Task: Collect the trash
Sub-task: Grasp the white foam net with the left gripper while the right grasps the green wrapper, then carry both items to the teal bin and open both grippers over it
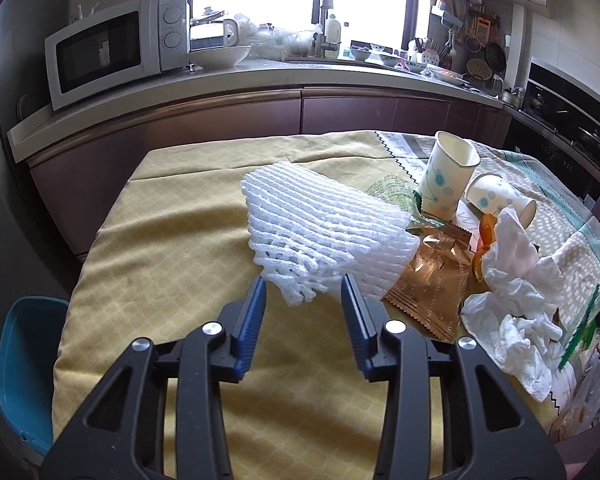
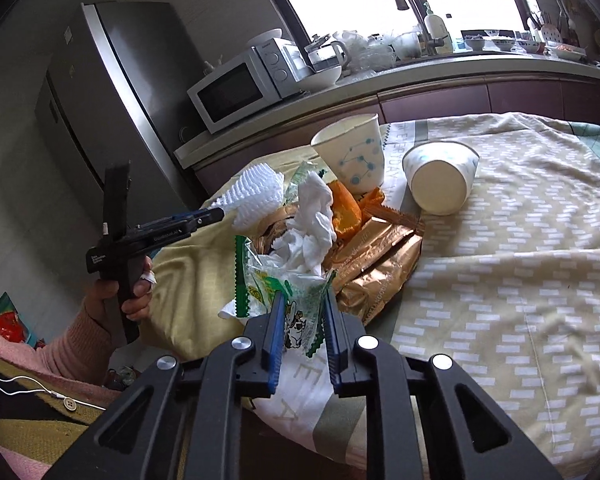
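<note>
Right gripper [image 2: 302,320] pinches the green-printed clear plastic wrapper [image 2: 284,300] narrowly; left gripper [image 1: 304,300] gapes beside white foam fruit netting [image 1: 324,232], so regrip deeper before lifting.

the left wrist view looks forward and downward along its own two blue-padded fingers [image 1: 256,320], from low and close over the yellow quilted tablecloth [image 1: 160,232], toward the counter with the white boxy microwave oven [image 1: 112,52] under the bright window. the right wrist view looks from the table's other side, tilted, close above a green-and-white plastic wrapper [image 2: 288,300], facing the same counter and the tall grey steel fridge [image 2: 112,92]. both views share the white foam mesh sleeve [image 1: 324,232], the crumpled white tissue [image 1: 520,272], the gold foil packet [image 1: 432,280] and two dotted paper cups [image 1: 448,176].
</note>
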The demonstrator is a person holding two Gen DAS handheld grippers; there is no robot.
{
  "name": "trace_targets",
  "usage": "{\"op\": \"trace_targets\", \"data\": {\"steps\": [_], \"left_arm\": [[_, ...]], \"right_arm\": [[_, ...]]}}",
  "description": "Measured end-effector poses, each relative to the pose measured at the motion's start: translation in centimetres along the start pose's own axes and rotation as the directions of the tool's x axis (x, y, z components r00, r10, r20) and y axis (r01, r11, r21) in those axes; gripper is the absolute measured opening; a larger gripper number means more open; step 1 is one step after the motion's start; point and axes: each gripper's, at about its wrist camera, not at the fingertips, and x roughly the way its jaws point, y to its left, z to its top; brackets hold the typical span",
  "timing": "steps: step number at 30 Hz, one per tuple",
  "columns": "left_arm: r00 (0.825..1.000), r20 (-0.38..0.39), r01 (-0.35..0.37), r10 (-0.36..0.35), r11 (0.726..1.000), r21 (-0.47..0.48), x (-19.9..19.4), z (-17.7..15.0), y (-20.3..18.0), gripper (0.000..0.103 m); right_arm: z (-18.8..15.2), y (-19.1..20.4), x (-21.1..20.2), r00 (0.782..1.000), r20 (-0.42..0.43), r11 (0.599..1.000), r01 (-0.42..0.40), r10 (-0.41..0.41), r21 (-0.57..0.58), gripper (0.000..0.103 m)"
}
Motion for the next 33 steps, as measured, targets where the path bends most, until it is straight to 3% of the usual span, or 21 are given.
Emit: {"op": "trace_targets", "data": {"steps": [4, 11, 20, 27, 33], "left_arm": [[0.999, -0.041, 0.027, -0.030, 0.997, -0.070, 1.5, 0.4, 0.9, 0.008], [0.999, 0.025, 0.025, -0.023, 0.996, -0.090, -0.3, 0.7, 1.8, 0.006], [0.991, 0.124, 0.072, -0.052, 0.984, -0.163, -5.1, 1.2, 4.6, 0.006], [0.986, 0.166, 0.023, 0.017, 0.972, -0.234, -10.2, -1.0, 8.9, 0.006], [0.974, 0.158, -0.101, 0.159, 0.940, -0.327, -14.6, -4.4, 14.7, 0.006]], "right_arm": [[1.3, 1.0, -0.4, 0.999, 0.039, 0.999, -0.018, 0.019, -0.030, 0.017], [3.1, 2.8, 2.4, 0.994, 0.046, 0.994, -0.096, 0.099, -0.054, 0.017], [5.4, 5.8, 6.9, 0.982, 0.025, 0.981, -0.185, 0.186, -0.058, 0.017], [6.5, 10.3, 11.1, 0.967, -0.056, 0.963, -0.254, 0.250, -0.092, 0.017], [7.4, 15.1, 16.4, 0.939, -0.158, 0.938, -0.325, 0.305, -0.122, 0.017]]}}
